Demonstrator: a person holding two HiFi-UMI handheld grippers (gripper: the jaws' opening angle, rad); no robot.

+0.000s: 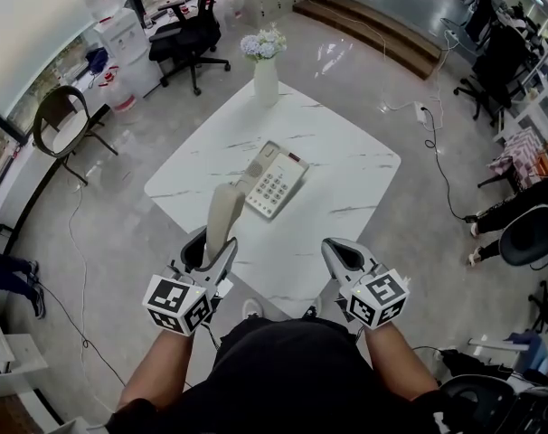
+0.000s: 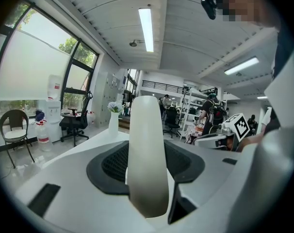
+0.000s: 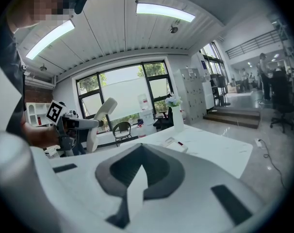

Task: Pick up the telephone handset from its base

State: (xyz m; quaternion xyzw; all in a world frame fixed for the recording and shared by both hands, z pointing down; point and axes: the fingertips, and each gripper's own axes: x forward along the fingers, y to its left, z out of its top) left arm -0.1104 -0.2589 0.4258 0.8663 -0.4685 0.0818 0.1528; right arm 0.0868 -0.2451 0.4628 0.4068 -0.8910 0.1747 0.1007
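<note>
The left tool has its jaws closed on the cream telephone handset, gripping it near the lower end, so the handset stands nearly upright and leans a little toward the phone. In the left gripper view the handset fills the gap between the two dark pads and rises well above them. It is off its base, which lies flat near the middle of the white marbled desk, keypad up, with the cradle side bare. The handset hangs over the near part of the desk, close to the base but not touching it. The right tool hovers at the near edge of the desk, its jaws brought together with nothing between them. A white vase of flowers stands at the far corner of the desk
</note>
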